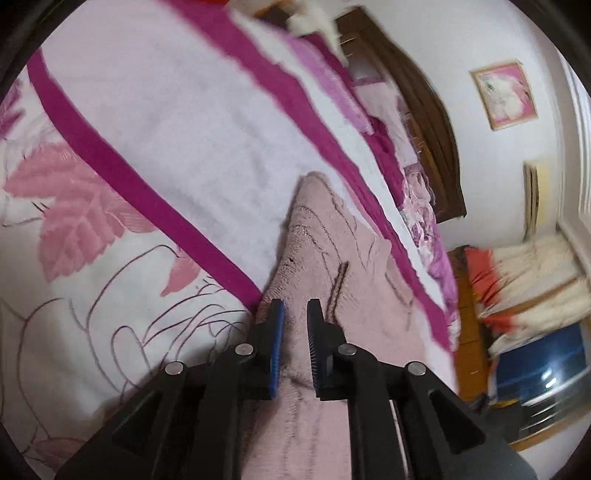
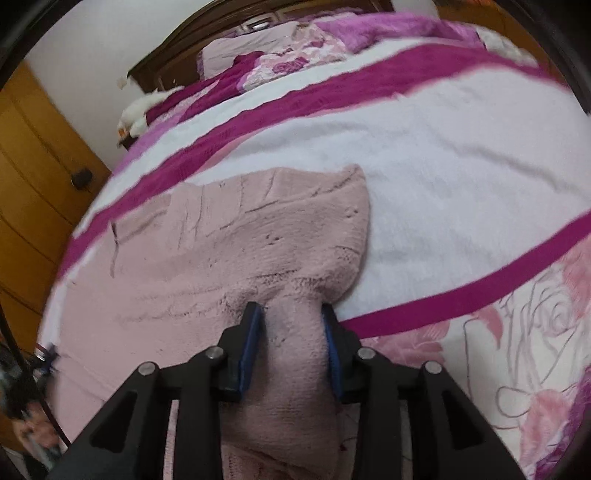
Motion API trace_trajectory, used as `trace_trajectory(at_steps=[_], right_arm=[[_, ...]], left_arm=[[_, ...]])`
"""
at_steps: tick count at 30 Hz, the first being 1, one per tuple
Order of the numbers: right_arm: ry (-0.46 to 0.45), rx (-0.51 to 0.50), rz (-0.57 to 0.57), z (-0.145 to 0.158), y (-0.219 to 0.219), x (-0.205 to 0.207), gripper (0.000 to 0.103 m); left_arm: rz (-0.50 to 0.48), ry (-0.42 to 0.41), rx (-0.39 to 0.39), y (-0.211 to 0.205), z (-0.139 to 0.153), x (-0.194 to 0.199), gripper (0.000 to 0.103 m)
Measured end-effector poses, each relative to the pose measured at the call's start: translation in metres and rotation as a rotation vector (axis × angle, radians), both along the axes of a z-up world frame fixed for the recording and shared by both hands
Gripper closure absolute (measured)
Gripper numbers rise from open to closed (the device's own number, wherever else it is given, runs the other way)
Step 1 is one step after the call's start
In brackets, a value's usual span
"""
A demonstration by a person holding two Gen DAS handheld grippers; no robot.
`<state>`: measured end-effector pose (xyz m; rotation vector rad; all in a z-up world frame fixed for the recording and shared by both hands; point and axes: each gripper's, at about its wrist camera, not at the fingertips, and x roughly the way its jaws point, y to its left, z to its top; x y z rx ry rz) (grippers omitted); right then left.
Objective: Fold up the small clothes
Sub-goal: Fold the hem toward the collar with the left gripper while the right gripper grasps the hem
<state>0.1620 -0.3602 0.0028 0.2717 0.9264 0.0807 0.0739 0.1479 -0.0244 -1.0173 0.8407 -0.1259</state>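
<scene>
A fuzzy pale pink garment [image 2: 229, 243] with thin dark lines lies spread on the bed's white and magenta blanket [image 2: 443, 166]. My right gripper [image 2: 291, 314] is shut on a bunched fold of the pink garment, which fills the gap between the blue pads. In the left wrist view the same pink garment [image 1: 332, 240] runs up from under my left gripper [image 1: 295, 306]. The left jaws stand narrowly apart with pink cloth between and below them; whether they pinch it is unclear.
The blanket [image 1: 177, 140] covers a floral pink sheet [image 1: 74, 221]. A dark wooden headboard [image 2: 221, 29], pillows and a white plush toy [image 2: 140, 110] are at the far end. A wooden door [image 2: 33, 177] stands on the left. A framed picture [image 1: 504, 94] hangs on the wall.
</scene>
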Motion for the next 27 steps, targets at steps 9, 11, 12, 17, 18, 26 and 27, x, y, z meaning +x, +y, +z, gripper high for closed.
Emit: trace_trajectory(at_steps=[9,11,12,17,18,26,27], right_arm=[[-0.154,-0.170,-0.036,0.037,0.023,-0.033,0.065],[-0.163,-0.237,0.004,0.039,0.033,-0.042,0.063],[-0.149,-0.258,0.021,0.037,0.037,-0.044,0.062],[-0.056,0.028,0.038,0.036,0.033,-0.036,0.062],[-0.056,0.104,0.042,0.040,0.031,-0.037,0.062],[-0.075,0.140,0.099,0.070,0.015,-0.140,0.056],[-0.082,0.096,0.086,0.069,0.011,-0.159,0.053]], left_arm=[[-0.219,-0.045,0.370,-0.042,0.026,0.003,0.091],[-0.235,-0.044,0.415,-0.047,0.028,0.002,0.091],[-0.230,-0.029,0.405,-0.046,0.029,0.002,0.091],[-0.160,0.045,0.277,-0.027,0.047,-0.026,0.087],[-0.144,0.041,0.269,-0.024,0.051,-0.038,0.085],[0.017,0.034,0.234,-0.002,0.053,-0.191,0.075],[0.019,0.033,0.239,-0.004,0.054,-0.200,0.075]])
